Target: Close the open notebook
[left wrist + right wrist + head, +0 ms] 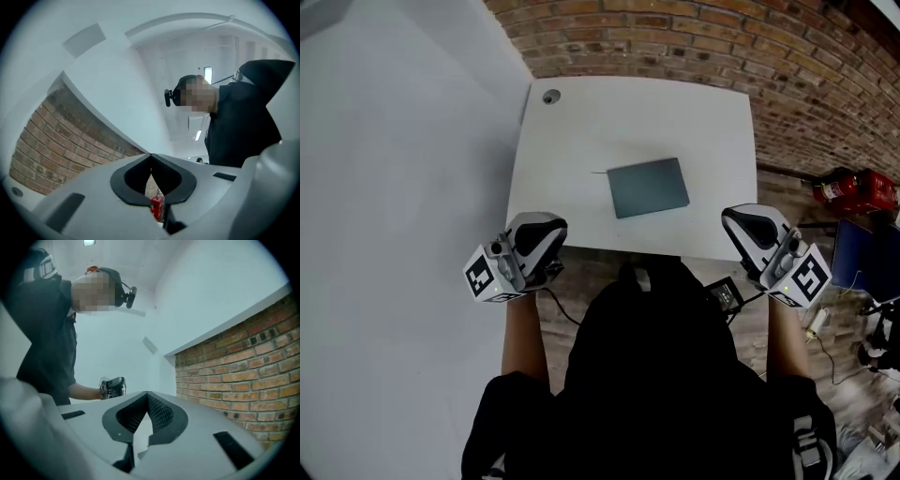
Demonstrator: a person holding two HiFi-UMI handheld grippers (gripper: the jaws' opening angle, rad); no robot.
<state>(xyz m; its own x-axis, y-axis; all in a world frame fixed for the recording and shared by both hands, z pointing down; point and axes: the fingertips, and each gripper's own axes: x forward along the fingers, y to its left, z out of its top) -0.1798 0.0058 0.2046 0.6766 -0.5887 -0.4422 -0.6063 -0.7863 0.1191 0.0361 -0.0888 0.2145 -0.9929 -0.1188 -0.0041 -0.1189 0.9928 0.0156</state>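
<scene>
L tool (536,232) & R tool (752,228) both closed, empty, by table (581,122) near edge; shut notebook (648,187) btwn them, farther in.

The person wears a black short-sleeved top (652,375). The left tool (536,230) and right tool (748,225) are grey-and-black shells, each bearing a white marker cube (490,275) with black squares.

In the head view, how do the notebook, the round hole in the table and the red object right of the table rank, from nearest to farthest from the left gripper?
From the left gripper:
1. The notebook, closed, at the centre of the table.
2. The round hole, at the table's far left corner.
3. The red object, beyond the table's right side.
</scene>
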